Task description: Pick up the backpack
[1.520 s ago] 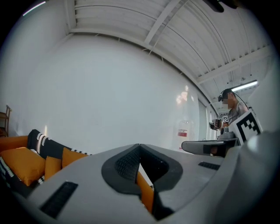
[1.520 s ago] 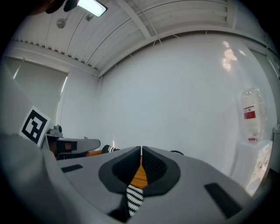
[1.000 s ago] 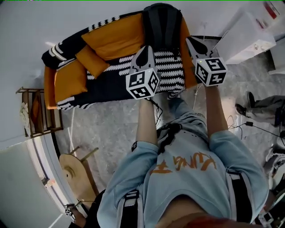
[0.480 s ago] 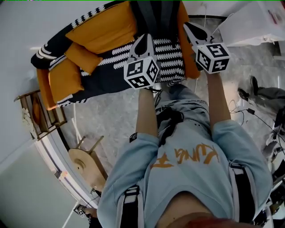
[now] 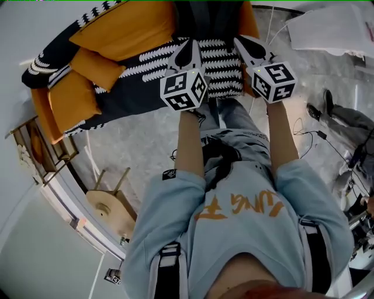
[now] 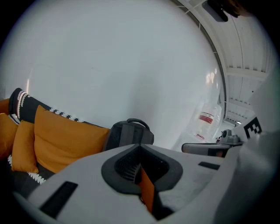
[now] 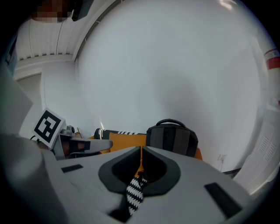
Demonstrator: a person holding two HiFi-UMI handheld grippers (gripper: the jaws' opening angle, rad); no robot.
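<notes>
- Head view: the backpack (image 5: 205,16) stands upright against the sofa (image 5: 125,35) back, straight ahead and between both grippers' lines.
- Left gripper (image 5: 188,49), right gripper (image 5: 248,48): fingers closed, empty, about equally near, short of it.

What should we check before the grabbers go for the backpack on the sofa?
1. The backpack is in sight, upright on the sofa: ok.
2. Jaws of the left gripper apart for grabbing: not ok, shut and empty.
3. Jaws of the right gripper apart: not ok, shut and empty.
4. The top handle is uncovered: ok.
5. Grippers at the backpack: not ok, both are short of it.
6. Zips closed: cannot tell.
</notes>
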